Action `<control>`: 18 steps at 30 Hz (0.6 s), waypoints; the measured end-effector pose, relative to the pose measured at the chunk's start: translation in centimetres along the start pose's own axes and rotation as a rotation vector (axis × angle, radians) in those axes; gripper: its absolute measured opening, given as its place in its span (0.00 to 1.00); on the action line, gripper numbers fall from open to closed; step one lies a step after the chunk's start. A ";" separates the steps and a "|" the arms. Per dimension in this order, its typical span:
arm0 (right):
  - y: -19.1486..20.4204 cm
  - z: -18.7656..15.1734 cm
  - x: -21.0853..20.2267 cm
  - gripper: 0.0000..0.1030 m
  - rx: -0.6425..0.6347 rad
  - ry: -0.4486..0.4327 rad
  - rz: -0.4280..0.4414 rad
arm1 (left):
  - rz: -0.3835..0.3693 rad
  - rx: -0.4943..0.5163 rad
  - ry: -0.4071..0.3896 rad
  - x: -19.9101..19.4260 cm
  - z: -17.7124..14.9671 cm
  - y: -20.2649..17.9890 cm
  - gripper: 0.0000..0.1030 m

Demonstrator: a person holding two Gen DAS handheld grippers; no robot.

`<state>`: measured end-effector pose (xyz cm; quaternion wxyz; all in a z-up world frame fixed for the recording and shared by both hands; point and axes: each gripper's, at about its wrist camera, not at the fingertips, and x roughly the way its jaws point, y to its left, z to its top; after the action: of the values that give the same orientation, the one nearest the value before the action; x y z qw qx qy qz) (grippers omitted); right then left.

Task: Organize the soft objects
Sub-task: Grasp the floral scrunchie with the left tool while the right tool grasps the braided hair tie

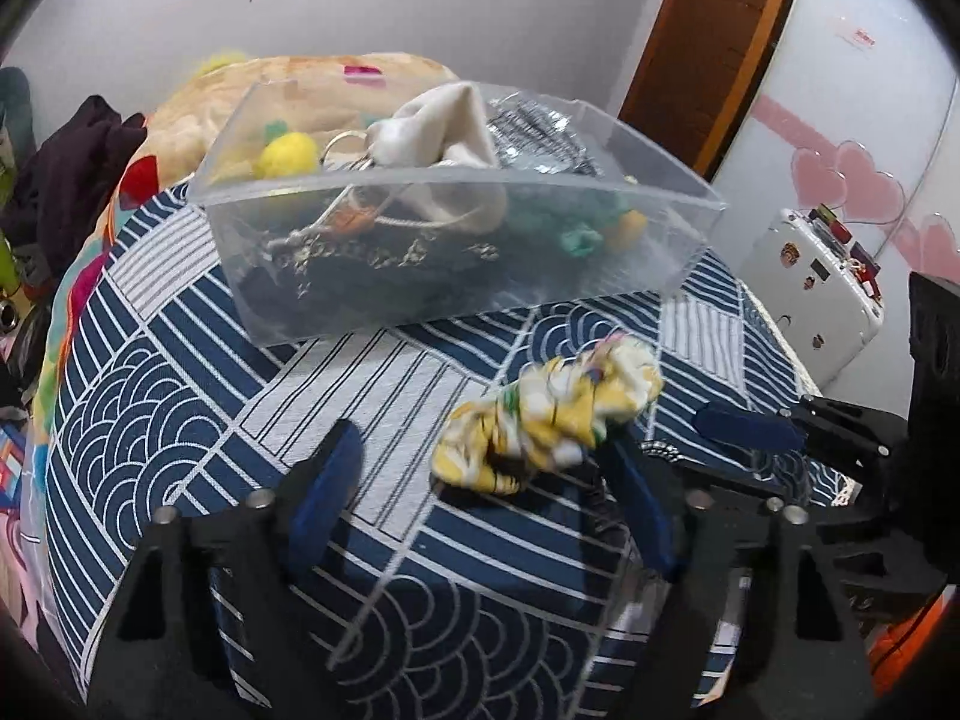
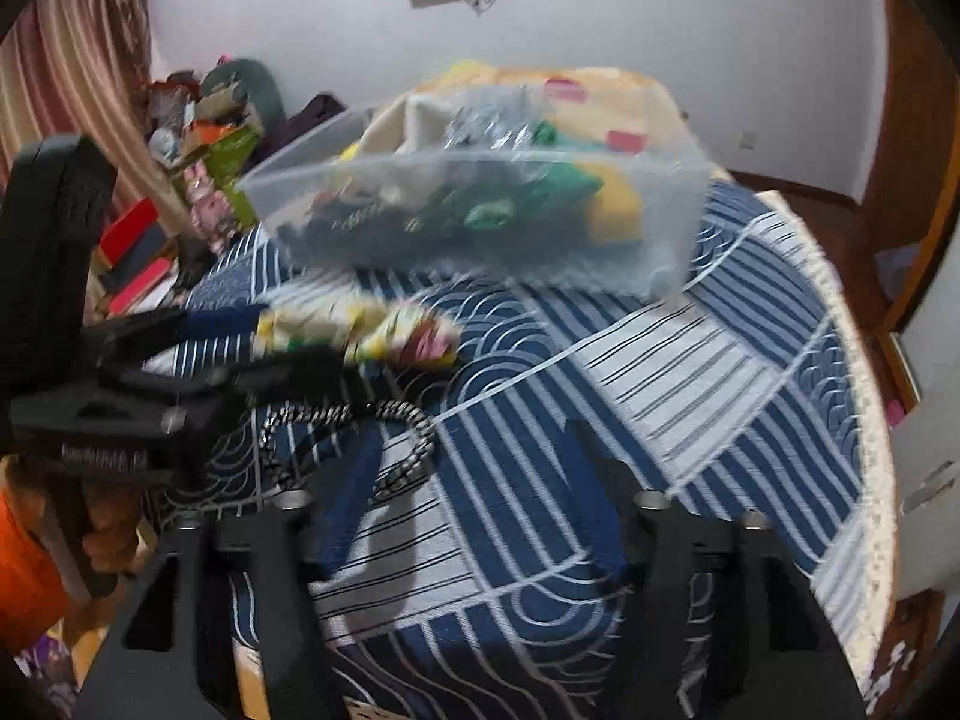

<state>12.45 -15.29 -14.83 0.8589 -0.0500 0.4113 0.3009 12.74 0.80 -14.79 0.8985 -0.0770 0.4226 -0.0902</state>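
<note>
A clear plastic box (image 1: 462, 252) stands on the blue-and-white patterned cloth (image 1: 180, 360) and holds a white pouch (image 1: 444, 132), yellow and green soft pieces and dark items. It also shows in the right wrist view (image 2: 480, 210). A yellow-and-white floral scrunchie (image 1: 546, 414) lies on the cloth in front of the box, between my left gripper's (image 1: 480, 462) open fingers, close to the right one. It also shows in the right wrist view (image 2: 360, 330). My right gripper (image 2: 480, 456) is open and empty over the cloth. A black-and-white cord (image 2: 408, 450) lies near it.
A white case (image 1: 822, 288) stands at the right beyond the table edge. Dark clothes (image 1: 78, 168) and a beige blanket (image 1: 198, 108) lie behind the box. Clutter (image 2: 204, 138) and red boxes (image 2: 132, 240) sit at the left. The cloth's fringed edge (image 2: 864, 420) runs along the right.
</note>
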 end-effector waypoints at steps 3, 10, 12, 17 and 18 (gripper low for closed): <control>0.6 -0.1 0.5 0.36 -0.031 0.005 -0.006 | 0.021 0.017 -0.012 0.1 0.0 0.1 0.66; 1.7 -0.2 1.0 0.08 -0.085 -0.008 -0.033 | -0.009 0.023 -0.029 0.5 0.3 -0.4 0.22; 1.5 -0.1 0.9 0.08 -0.083 -0.014 -0.036 | -0.026 0.021 -0.043 0.3 0.3 -0.4 0.14; 0.7 0.4 0.0 0.07 -0.055 -0.055 -0.050 | -0.022 0.043 -0.079 -0.9 0.4 -0.7 0.10; 0.5 0.5 -0.3 0.07 -0.051 -0.064 -0.053 | -0.021 0.042 -0.089 -1.3 0.4 -0.7 0.09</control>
<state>12.38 -14.85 -14.25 0.8778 -0.0730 0.3744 0.2897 12.22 0.43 -13.42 0.9169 -0.0662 0.3794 -0.1050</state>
